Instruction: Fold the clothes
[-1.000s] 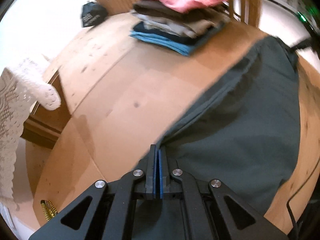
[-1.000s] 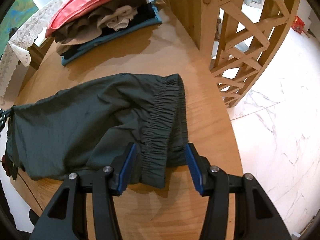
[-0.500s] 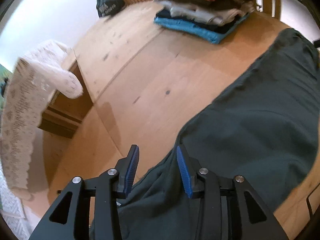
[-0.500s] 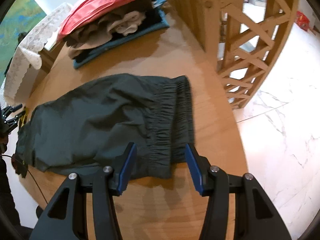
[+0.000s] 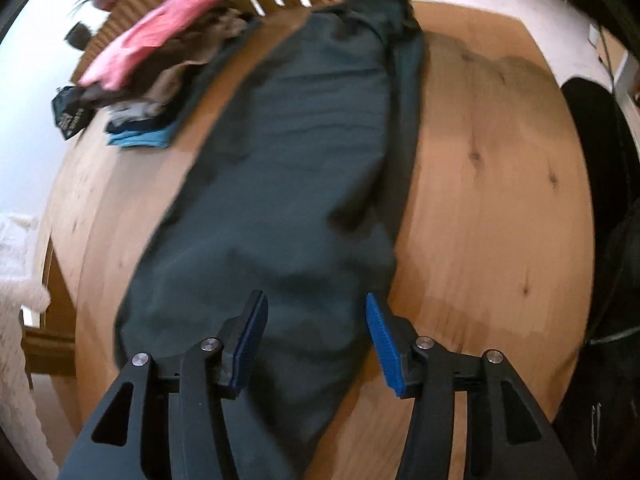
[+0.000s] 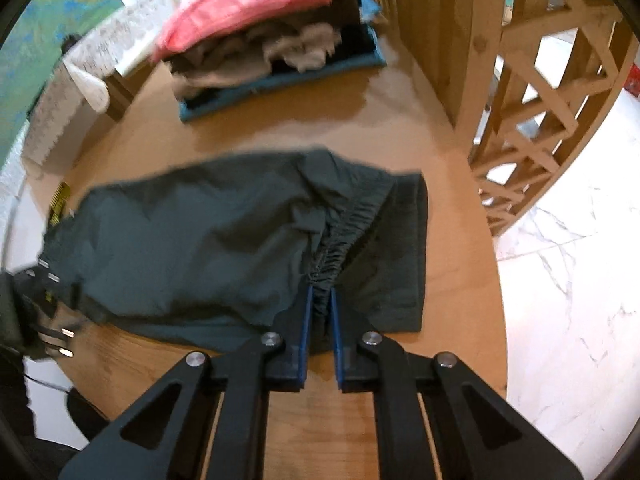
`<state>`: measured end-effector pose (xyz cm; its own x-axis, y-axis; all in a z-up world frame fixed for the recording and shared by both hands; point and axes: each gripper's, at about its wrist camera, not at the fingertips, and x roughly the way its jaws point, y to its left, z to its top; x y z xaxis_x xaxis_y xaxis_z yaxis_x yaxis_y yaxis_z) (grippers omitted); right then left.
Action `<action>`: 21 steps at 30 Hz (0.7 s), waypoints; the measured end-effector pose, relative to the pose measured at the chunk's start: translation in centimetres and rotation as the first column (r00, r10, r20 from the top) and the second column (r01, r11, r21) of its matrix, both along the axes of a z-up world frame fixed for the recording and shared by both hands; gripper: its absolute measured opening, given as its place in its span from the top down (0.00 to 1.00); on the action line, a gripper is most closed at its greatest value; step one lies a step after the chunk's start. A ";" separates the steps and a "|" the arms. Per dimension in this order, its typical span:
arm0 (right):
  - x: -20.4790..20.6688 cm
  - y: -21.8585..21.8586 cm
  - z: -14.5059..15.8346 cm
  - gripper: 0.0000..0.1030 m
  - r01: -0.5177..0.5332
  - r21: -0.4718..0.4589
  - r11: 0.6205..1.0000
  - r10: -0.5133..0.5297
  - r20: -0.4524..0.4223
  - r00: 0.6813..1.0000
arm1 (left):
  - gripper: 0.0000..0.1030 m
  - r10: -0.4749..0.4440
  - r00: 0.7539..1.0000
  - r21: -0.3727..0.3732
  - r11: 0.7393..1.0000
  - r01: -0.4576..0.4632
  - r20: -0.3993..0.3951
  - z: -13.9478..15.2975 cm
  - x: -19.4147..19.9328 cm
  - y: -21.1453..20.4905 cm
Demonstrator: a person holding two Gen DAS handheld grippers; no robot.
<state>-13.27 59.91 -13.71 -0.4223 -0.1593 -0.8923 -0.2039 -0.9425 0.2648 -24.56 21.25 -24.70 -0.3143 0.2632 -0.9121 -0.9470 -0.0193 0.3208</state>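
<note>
Dark green trousers (image 5: 288,168) lie stretched along the round wooden table (image 5: 500,200). My left gripper (image 5: 316,308) hovers over their near end. Its jaws are opening, the cloth lies below and between them, and the pads do not press it. In the right wrist view the trousers (image 6: 192,248) run off to the left. My right gripper (image 6: 321,300) is closing, and its blue pads pinch the gathered elastic waistband (image 6: 344,232), which bunches and rises a little off the table (image 6: 452,280).
A stack of folded clothes (image 6: 264,40) topped by a pink piece stands at the table's far side, also in the left wrist view as the stack (image 5: 160,68). A wooden lattice railing (image 6: 540,100) borders the right. A person's dark clothing (image 5: 608,240) is by the table edge.
My left gripper let go of the trousers' edge, opened and swung over the garment's end. My right gripper shut on the waistband and raised it slightly.
</note>
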 end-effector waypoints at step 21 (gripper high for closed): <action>0.6 3.7 -0.7 0.71 0.125 0.091 0.988 -0.134 0.104 0.986 | 0.71 0.132 0.976 0.054 0.988 -0.143 0.175 2.9 -4.1 -3.1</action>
<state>-12.71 63.60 -14.44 -0.3338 -0.0326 -0.9421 -0.3490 -0.9241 0.1557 -28.65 18.17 -21.77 -0.1935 0.2893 -0.9375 -0.9743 -0.1689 0.1490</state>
